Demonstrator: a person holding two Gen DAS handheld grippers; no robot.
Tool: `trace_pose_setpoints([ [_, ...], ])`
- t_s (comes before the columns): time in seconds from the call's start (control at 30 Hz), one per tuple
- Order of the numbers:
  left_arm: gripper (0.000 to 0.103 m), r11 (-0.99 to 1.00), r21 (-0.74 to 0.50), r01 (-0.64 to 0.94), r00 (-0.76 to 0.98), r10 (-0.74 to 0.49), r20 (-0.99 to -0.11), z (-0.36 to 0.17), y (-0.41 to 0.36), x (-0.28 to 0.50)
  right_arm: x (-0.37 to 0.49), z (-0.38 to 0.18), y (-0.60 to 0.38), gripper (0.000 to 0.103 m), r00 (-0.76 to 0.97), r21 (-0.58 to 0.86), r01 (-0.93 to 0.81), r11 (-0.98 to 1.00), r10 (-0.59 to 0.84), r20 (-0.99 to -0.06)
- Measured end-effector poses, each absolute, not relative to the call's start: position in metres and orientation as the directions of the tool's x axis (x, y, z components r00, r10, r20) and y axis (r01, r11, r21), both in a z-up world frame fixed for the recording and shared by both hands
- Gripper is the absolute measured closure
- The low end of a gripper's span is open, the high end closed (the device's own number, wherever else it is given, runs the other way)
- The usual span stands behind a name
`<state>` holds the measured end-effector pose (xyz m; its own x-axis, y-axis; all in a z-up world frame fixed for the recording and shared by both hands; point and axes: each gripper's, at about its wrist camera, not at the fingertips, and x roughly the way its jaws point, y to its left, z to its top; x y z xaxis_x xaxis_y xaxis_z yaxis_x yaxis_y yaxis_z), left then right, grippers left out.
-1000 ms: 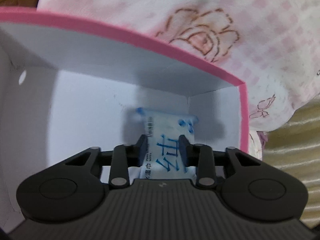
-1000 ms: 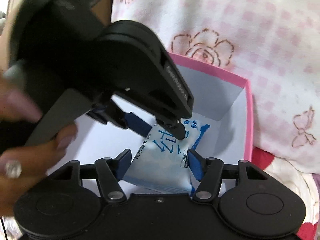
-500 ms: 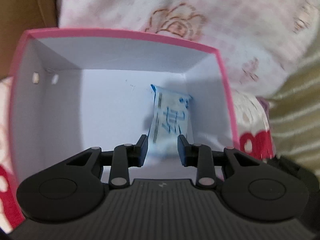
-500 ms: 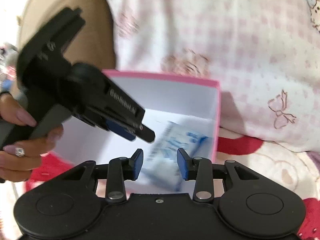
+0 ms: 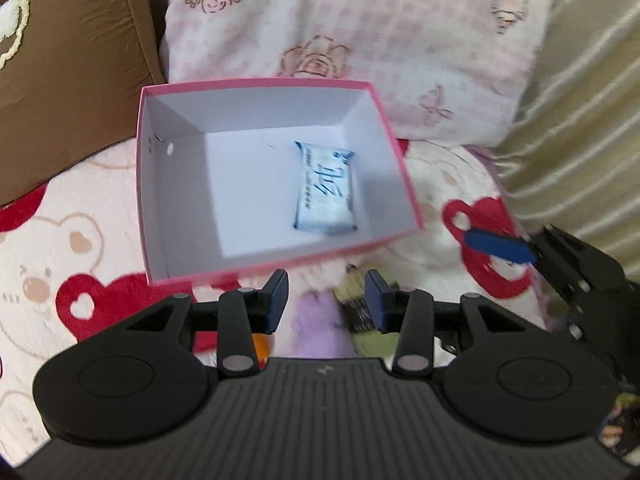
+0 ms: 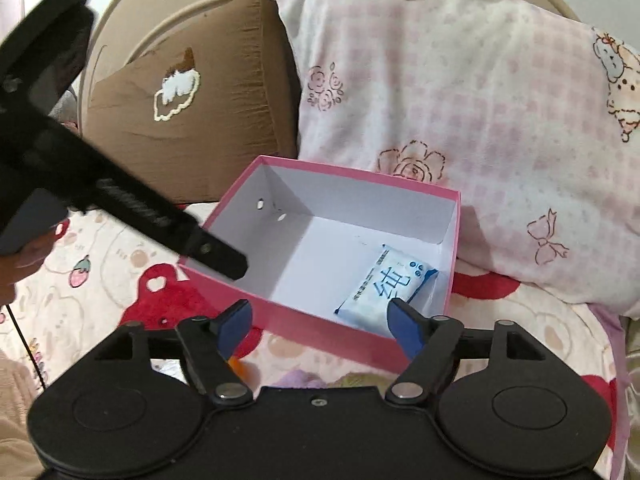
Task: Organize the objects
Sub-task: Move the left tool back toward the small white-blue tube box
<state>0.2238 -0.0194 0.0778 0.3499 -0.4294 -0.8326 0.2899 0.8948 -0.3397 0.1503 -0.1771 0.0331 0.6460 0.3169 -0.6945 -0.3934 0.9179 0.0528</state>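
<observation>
Box: pink cardboard box (image 5: 256, 85) with white insides, lid off, sitting on the bear-print blanket (image 5: 72, 240). I'm using it as the landmark for everything below.

Wipes pack: small blue-and-white wipes pack (image 5: 326, 188) lies flat on the box floor, over by the right wall and a bit toward the near edge. Nothing touches it. In the right wrist view, pack (image 6: 386, 288) sits in the near right corner.

Left gripper: left gripper (image 5: 326, 300) hangs outside the box, just past its near wall. Its jaws are easing apart with nothing between the pads, only blanket and some blurry clutter below.

Right gripper: right gripper (image 6: 316, 318) is also outside the box at the near wall, jaws spreading wide and empty. One blue pad overlaps the pack in the picture, but it looks to be above it, not touching.

How the pack handles: my guess is light, squishy, with a slick plastic wrapper. It'll bend rather than break, so a firm pinch is fine. Grab across the narrow middle or by a crimped end seam, since the flat faces would likely slip.

Behind the box: pink checked pillow (image 6: 460, 92) touches the far wall, brown cushion (image 6: 192, 120) at the far left corner.

Task status: looks like the pack is dropped off and both hands are free for the next item.
</observation>
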Motion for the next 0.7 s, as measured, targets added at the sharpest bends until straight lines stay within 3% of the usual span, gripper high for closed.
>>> trace_pose_setpoints([
  [0.2,0.047,0.895,-0.31,0.321,0.355,-0.417,-0.837,0.095,-0.007,0.191,0.122,0.052,-0.172,0.01,0.65,0.037,-0.403,0.915,0.314,-0.691],
  [0.57,0.037,0.877,-0.305,0.37,0.33,-0.431,-0.84,0.099,0.015,0.147,0.082,0.069,-0.164,0.009,0.591,0.115,-0.431,0.895,0.376,-0.714],
  [0.7,0.027,0.879,-0.3,0.371,0.348,-0.431,-0.833,0.092,0.026,0.132,0.067,0.065,-0.152,0.009,0.561,0.128,-0.47,0.873,0.408,-0.72],
])
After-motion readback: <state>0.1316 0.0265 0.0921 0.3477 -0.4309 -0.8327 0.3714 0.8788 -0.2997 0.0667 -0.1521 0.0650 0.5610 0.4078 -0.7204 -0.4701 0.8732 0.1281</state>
